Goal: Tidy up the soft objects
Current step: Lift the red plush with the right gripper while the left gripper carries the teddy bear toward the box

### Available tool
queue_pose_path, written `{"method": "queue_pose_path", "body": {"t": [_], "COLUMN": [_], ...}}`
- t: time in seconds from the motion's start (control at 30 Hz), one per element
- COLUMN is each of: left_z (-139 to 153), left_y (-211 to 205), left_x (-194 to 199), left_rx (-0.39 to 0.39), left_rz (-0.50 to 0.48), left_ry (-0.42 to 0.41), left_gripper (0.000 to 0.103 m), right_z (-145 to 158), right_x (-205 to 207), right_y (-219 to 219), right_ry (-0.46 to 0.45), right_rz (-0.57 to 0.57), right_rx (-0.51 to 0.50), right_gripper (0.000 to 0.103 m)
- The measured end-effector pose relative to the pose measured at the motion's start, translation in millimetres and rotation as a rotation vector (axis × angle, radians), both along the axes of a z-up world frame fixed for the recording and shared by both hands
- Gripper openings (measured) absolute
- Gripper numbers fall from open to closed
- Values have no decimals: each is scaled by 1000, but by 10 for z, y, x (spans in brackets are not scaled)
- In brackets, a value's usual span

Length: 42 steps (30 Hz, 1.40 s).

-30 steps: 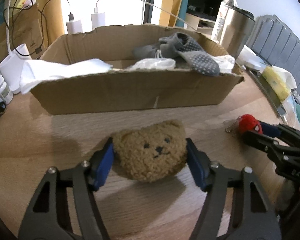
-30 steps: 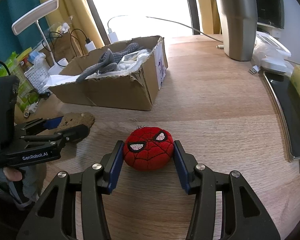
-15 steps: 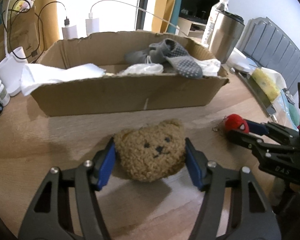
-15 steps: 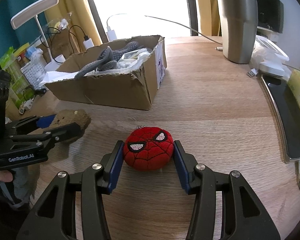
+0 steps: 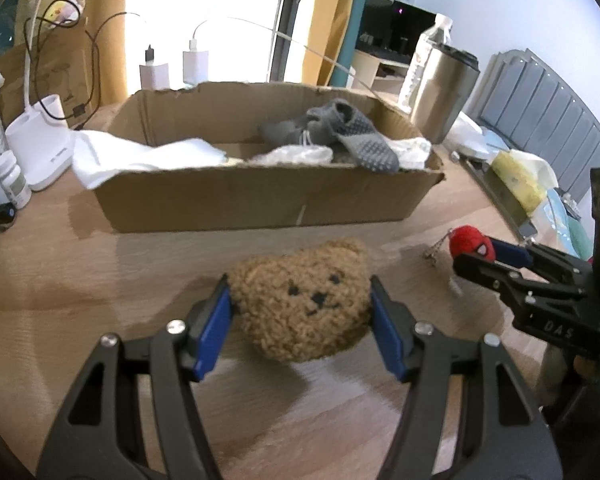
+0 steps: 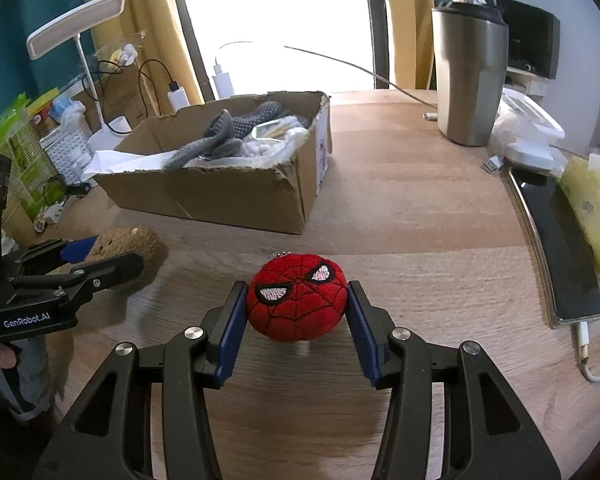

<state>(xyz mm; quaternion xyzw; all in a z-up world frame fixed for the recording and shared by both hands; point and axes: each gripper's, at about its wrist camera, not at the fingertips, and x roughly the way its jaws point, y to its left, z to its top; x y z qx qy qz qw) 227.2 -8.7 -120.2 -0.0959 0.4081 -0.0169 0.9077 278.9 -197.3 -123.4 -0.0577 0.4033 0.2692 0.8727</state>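
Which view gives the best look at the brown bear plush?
The left wrist view: the bear plush sits centred, face-on, squeezed between the left gripper pads. The right wrist view shows only its fuzzy side at the left edge, partly behind a finger.

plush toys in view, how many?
2. Brown bear in the left gripper; red spider plush in the right gripper. More could be buried in the box.

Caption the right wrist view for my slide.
Right gripper clamps red spider-mask plush near cardboard box.
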Motion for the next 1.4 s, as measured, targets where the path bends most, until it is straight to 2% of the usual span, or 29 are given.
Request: {"method": "queue_pose_path", "body": {"t": [0.67,0.8,1.1,1.4], "left_z": [385,464,592,738], "left_y": [396,504,689,783], "left_x": [-343,-405,-462,-421], "left_rx": [-12,13,-2,14], "left_rz": [7,17,37,37], "left_ry": [-115,-145,-183,-221], "left_gripper": [65,65,65,65], "right_z": [366,433,631,764], "right_x": [-272,-307,-370,-328], "right_y": [411,535,793,943], "right_ry": [-91,-104,-146,-171], "right_rz": [26,38,74,95], "right_rx": [-27,-34,-57,-53], "right_gripper": [51,51,51,51]}}
